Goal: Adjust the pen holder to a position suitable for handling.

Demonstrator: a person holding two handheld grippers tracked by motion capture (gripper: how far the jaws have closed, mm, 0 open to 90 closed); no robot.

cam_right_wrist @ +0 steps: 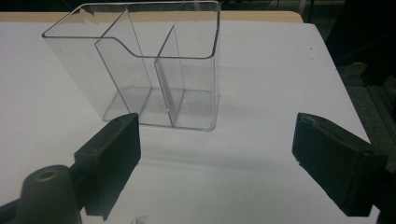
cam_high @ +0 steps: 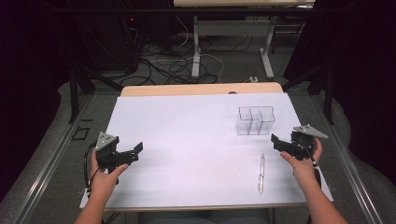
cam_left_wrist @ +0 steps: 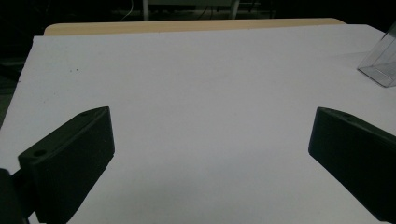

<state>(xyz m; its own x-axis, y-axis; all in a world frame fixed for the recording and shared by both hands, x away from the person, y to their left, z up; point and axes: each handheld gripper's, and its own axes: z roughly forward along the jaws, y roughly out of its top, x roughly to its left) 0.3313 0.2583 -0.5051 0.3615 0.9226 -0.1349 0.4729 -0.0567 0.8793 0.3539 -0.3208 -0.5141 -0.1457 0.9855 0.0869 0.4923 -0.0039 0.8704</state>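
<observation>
A white worktop (cam_high: 187, 140) seen from above. At the left, a person's hand holds the left gripper (cam_high: 133, 151) just over bare surface, its fingers (cam_left_wrist: 70, 158) spread wide apart with nothing between them. Right of centre, toward the near edge, a pen (cam_high: 261, 173) lies flat. Beyond it stands a clear divided holder (cam_high: 255, 120), upright and empty. At the far right, the right gripper (cam_high: 276, 142) hovers near the holder and pen, fingers (cam_right_wrist: 112, 154) also wide apart, gripping nothing.
</observation>
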